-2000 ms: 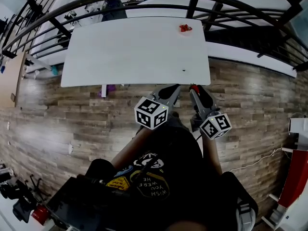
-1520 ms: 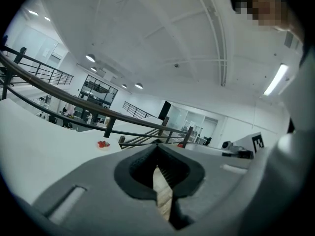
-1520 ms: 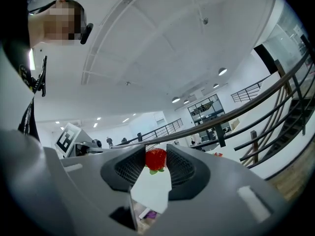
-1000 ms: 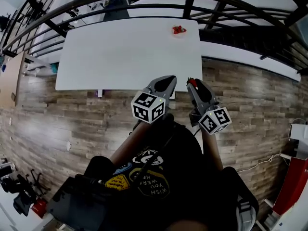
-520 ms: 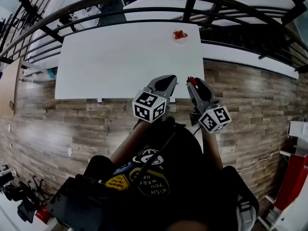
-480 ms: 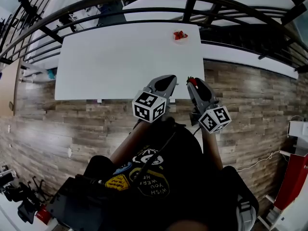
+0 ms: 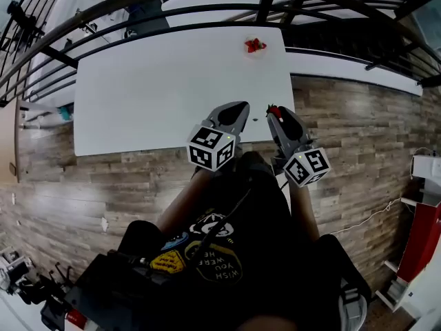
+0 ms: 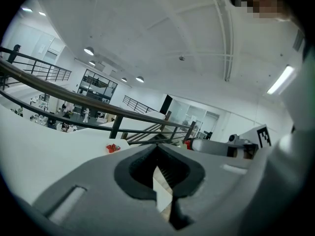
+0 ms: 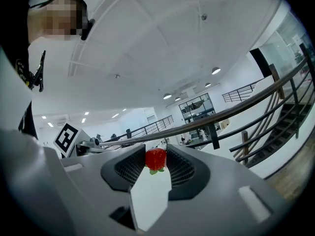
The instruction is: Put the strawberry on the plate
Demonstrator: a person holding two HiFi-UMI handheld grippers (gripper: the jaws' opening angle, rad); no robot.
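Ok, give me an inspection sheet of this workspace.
Surface: white table, mostly bare.
Job's things: strawberry clamped in the right gripper; plate at the table's far right corner, red fruit already on it.
Clutter: one small dark speck near the table's front edge.
Grippers: right gripper shut on the strawberry; left gripper shut, empty.
Cables: thin cord on the floor at right.
Surroundings: black railing, wood-plank floor.

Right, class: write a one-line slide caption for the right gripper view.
Grey two-jaw right gripper clamps a small red strawberry between its jaws.
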